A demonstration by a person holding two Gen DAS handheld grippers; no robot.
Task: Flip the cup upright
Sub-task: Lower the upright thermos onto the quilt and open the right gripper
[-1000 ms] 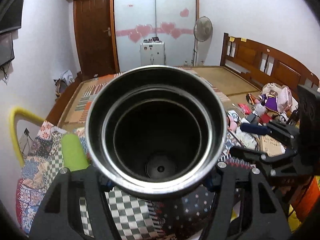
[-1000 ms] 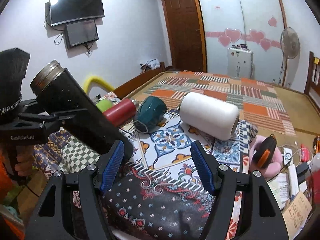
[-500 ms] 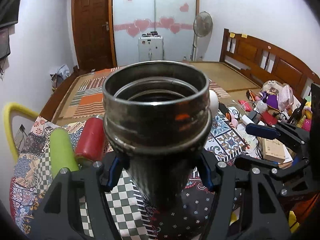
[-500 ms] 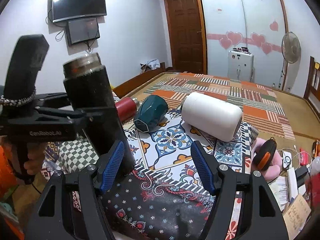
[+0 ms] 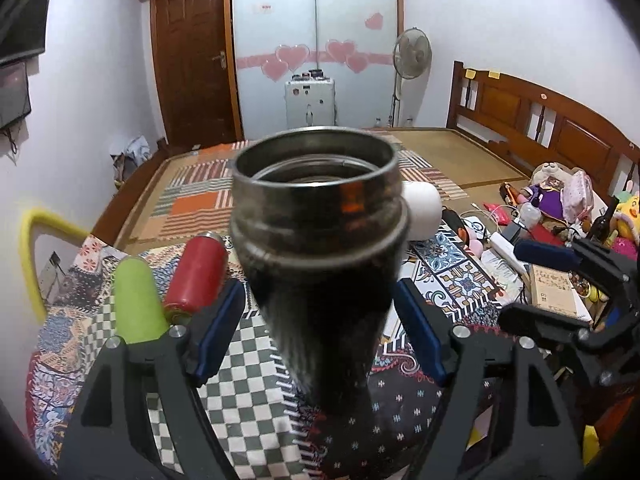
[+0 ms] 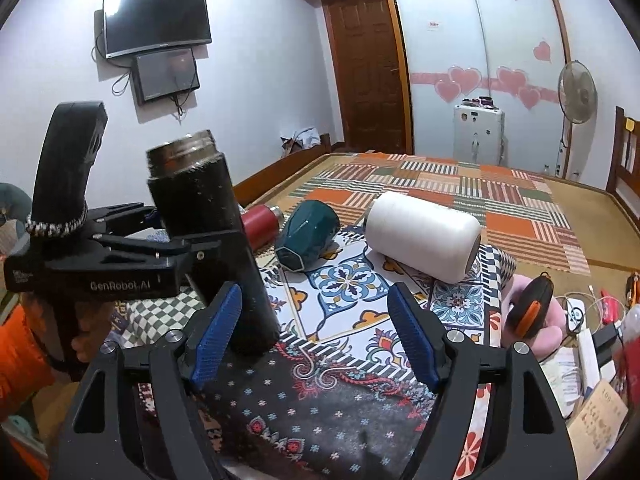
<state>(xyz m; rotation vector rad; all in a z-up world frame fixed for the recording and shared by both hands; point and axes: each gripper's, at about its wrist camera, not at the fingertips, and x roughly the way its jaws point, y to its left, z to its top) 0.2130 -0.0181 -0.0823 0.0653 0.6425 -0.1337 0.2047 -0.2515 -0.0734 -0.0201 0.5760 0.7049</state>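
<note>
A black steel tumbler [image 5: 320,280] with a bare metal rim stands upright on the patterned cloth, mouth up. It also shows in the right wrist view [image 6: 208,240]. My left gripper [image 5: 320,332] has its blue pads on either side of the tumbler with gaps showing; it looks open. In the right wrist view the left gripper [image 6: 188,248] still surrounds the tumbler's middle. My right gripper [image 6: 312,332] is open and empty, just right of the tumbler's base.
A red bottle [image 5: 196,272], a green bottle [image 5: 136,304], a teal cup [image 6: 308,240] and a white tumbler [image 6: 424,236] lie on their sides on the cloth. Clutter and toys [image 5: 552,216] sit to the right. A yellow frame [image 5: 32,256] is at left.
The left gripper has swung the black tumbler from tilted toward the camera to upright and set its base on the cloth. Its pads have parted from the tumbler. The right gripper stayed put.
</note>
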